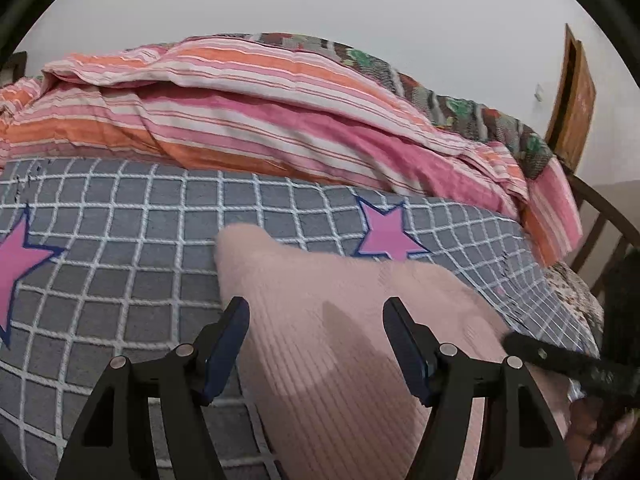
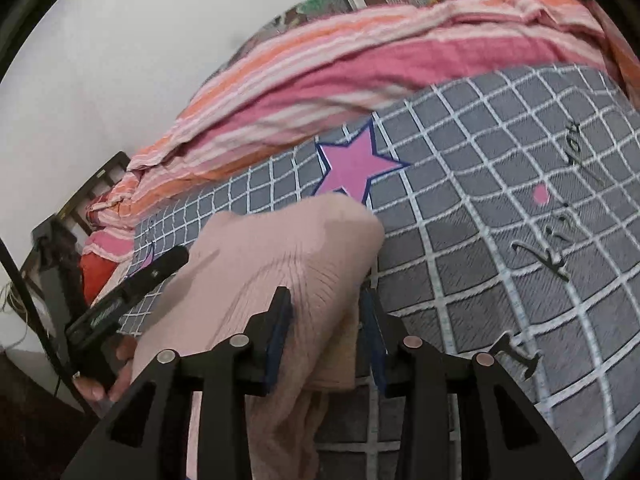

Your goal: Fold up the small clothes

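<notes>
The pink ribbed garment (image 1: 320,344) lies on the grey checked bedsheet (image 1: 120,280), partly folded, its rounded end reaching toward a pink star (image 1: 386,236) printed on the sheet. The right gripper (image 2: 326,332) is clamped on a bunched fold of the cloth, ribs puckering between the jaws. The left gripper (image 1: 316,344) stands with its jaws apart above the flat part of the cloth, holding nothing (whether it touches the fabric cannot be told).

Judgement: a fold is in hand. To do it well, the right side should carry its pinch across low and level, so the layer lands edge to edge rather than skewed. The left should press or pin the flat part so the base does not drag. Beyond the sheet lies a striped blanket (image 1: 240,104), well apart from the work.
</notes>
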Action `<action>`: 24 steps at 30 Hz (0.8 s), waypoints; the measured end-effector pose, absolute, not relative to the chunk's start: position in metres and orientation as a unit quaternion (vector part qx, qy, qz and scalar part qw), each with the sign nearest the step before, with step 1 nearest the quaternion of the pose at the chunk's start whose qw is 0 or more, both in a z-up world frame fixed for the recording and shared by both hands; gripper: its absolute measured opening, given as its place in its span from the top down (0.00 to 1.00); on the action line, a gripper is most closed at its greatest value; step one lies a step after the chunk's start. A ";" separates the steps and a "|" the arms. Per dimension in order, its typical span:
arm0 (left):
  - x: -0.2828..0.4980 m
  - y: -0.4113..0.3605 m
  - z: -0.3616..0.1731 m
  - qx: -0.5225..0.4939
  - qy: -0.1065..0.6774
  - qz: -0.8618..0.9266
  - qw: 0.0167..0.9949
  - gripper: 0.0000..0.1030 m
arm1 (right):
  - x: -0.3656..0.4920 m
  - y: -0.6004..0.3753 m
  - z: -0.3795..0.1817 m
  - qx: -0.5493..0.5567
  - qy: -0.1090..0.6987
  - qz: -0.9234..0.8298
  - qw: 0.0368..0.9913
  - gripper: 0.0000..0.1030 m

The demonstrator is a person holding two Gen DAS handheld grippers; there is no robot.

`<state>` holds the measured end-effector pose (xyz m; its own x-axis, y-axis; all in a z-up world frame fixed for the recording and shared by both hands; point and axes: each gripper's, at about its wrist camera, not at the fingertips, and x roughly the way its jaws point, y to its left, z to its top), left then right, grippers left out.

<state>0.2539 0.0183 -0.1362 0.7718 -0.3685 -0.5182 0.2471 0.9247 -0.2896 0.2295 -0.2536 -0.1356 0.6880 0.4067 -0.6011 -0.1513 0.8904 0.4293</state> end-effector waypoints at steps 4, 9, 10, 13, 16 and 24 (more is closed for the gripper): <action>0.239 0.022 -0.143 -0.125 0.317 -0.167 0.925 0.35 | 0.233 -0.244 -0.129 0.170 0.364 0.173 0.899 0.89; 0.209 0.025 -0.145 -0.133 0.336 -0.173 0.916 0.35 | 0.219 -0.254 -0.113 0.146 0.301 0.188 0.923 0.91; 0.201 0.026 -0.145 -0.135 0.336 -0.173 0.916 0.35 | 0.220 -0.255 -0.115 0.143 0.302 0.181 0.925 0.91; 0.188 0.025 -0.142 -0.134 0.346 -0.165 0.914 0.35 | 0.235 -0.247 -0.143 0.123 0.357 0.147 0.914 0.91; 0.176 0.019 -0.138 -0.118 0.354 -0.161 0.914 0.35 | 0.227 -0.246 -0.133 0.112 0.348 0.139 0.920 0.86; 0.154 -0.004 -0.145 -0.065 0.374 -0.128 0.916 0.33 | 0.190 -0.223 -0.131 0.028 0.335 0.125 0.934 0.82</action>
